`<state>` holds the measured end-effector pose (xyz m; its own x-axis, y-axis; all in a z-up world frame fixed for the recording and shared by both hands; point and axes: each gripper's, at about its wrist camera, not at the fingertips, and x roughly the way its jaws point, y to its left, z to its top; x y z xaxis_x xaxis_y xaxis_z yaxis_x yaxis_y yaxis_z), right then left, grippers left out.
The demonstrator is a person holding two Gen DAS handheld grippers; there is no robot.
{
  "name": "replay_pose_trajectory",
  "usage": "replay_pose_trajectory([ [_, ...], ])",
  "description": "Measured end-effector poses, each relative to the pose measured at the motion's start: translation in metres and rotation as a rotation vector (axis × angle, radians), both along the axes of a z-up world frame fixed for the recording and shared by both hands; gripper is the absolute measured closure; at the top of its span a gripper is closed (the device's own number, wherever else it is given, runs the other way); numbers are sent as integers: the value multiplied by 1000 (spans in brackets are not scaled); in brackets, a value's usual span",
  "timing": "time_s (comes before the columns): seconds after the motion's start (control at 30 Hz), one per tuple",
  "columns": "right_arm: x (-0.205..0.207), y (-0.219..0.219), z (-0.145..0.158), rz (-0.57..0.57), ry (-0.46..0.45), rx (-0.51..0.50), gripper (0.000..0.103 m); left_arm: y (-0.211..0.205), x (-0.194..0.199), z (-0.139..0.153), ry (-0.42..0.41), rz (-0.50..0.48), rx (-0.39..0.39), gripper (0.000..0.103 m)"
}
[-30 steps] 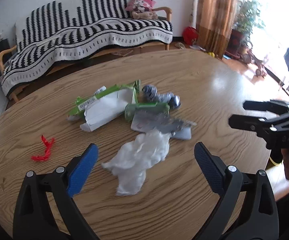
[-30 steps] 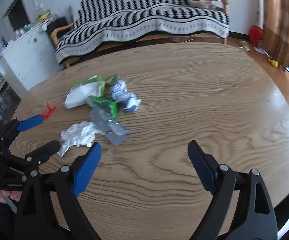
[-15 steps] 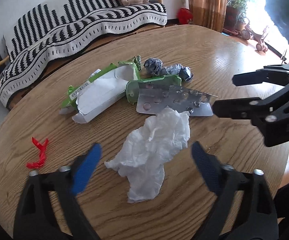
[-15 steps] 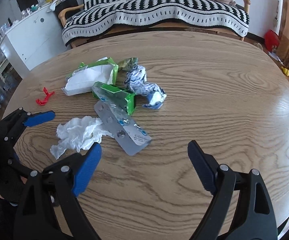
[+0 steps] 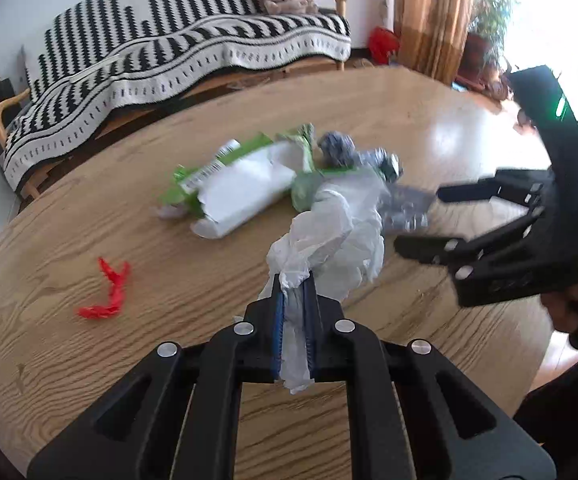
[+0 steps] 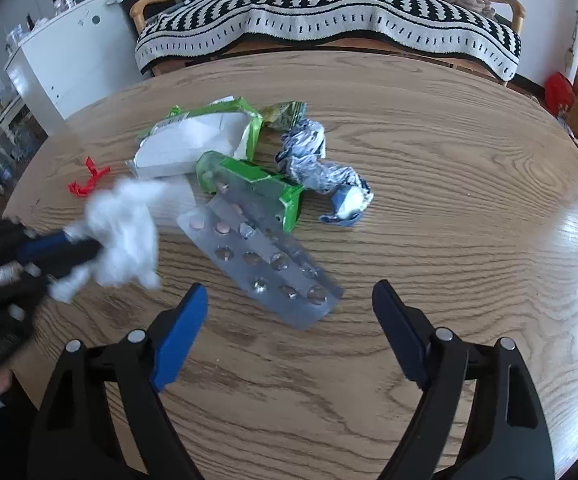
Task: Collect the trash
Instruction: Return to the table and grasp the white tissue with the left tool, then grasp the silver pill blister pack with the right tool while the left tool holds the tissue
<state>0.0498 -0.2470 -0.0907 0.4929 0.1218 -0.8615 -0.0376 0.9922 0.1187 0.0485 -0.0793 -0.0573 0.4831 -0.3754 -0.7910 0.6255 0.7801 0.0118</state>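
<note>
We see the left gripper [image 5: 294,280] with its blue-padded jaws drawn tight on a crumpled white tissue-like wad [image 5: 341,236], having just been closing on it; the wad bulges out ahead of the tips and a thin tail of it hangs down between the pads towards the camera. From the right wrist view the same wad [image 6: 123,232] shows blurred at the left, pinched by the left gripper [image 6: 85,246] above the round wooden table [image 6: 469,208] (whether it is clear of the surface or touches it we cannot tell). The right gripper [image 6: 289,308] stands wide open with nothing between its blue pads; just beyond its tips lies a silver blister pack of pills [image 6: 265,260], flat on the table. Touching the far end of the blister pack is a flattened green carton [image 6: 257,184], and behind that a torn green and white paper package [image 6: 193,140]. To the right of the carton sits a twisted blue and white foil wrapper [image 6: 321,172], and at the far edge of the heap a small yellow-green sachet [image 6: 285,114]. A bent red plastic scrap [image 5: 107,294] lies apart from the heap, on the left of the table. Behind the table stands a wooden sofa under a black and white striped blanket [image 5: 193,56].
</note>
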Motion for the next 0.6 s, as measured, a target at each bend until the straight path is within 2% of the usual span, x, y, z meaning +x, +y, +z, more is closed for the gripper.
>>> replay_pose_trajectory([
  [0.2, 2, 13, -8, 47, -5, -55, 24, 20, 14, 16, 17, 96, -82, 95],
  [0.3, 1, 22, -11, 71, -18, -106, 39, 22, 18, 17, 32, 127, -96, 95],
  [0.37, 1, 24, -10, 82, -24, -90, 58, 19, 18, 18, 31, 139, -92, 95],
  [0.47, -3, 28, -8, 95, -23, -68, 67, 19, 21, 19, 29, 138, -94, 95],
  [0.6, -13, 31, 3, 115, -52, -41, 69, 16, 19, 22, 24, 134, -103, 95],
])
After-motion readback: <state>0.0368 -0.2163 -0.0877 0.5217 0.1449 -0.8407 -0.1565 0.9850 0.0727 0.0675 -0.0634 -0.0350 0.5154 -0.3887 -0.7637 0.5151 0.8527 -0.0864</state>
